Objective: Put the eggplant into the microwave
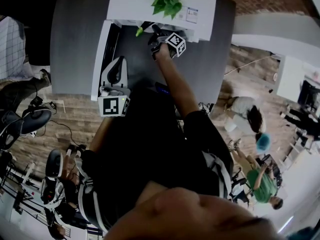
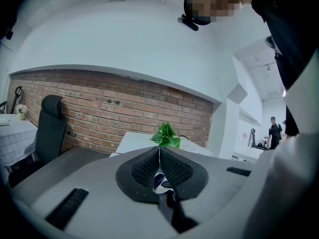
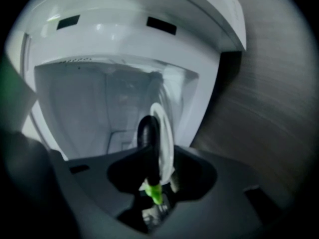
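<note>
eggplant (image 3: 147, 133): seen end-on between the jaws of the right gripper (image 3: 160, 157), at the mouth of the microwave (image 3: 124, 44); green stem at 6 o'clock nearest the camera, dark body aimed at 12 o'clock into the cavity; whether it rests on the cavity floor cannot be told
right gripper state: jaws spread wide, pads clear of the eggplant on both sides, nothing clamped; judged a let-go posture at the drop spot
why aimed so: gripper tipped slightly down and pushed in lengthwise, likely so the long body is fed in nose first past the frame
white ring (image 3: 164, 128): pale oval hoop just beside the eggplant at its 3 o'clock; identity not settled
left gripper (image 2: 159, 152): jaws pressed together on nothing, pointed about level toward the plant (image 2: 166, 135)
left gripper place: in the head view, at 10 o'clock by the free edge of the door (image 1: 102, 59); judged to be placed there for shutting it
door: hinged on the left, standing out toward the person, so the cavity is open to the front
materials: eggplant skin smooth, glossy, near black, body slim and rounded; stem bright green; microwave shell and cavity smooth, hard, white, boxy; jaw pads dark and finely ribbed; counter (image 1: 75, 44) grey with faint grain
task stage: insertion judged nearly done; door not yet shut
risk: rounded body may roll toward the sill
</note>
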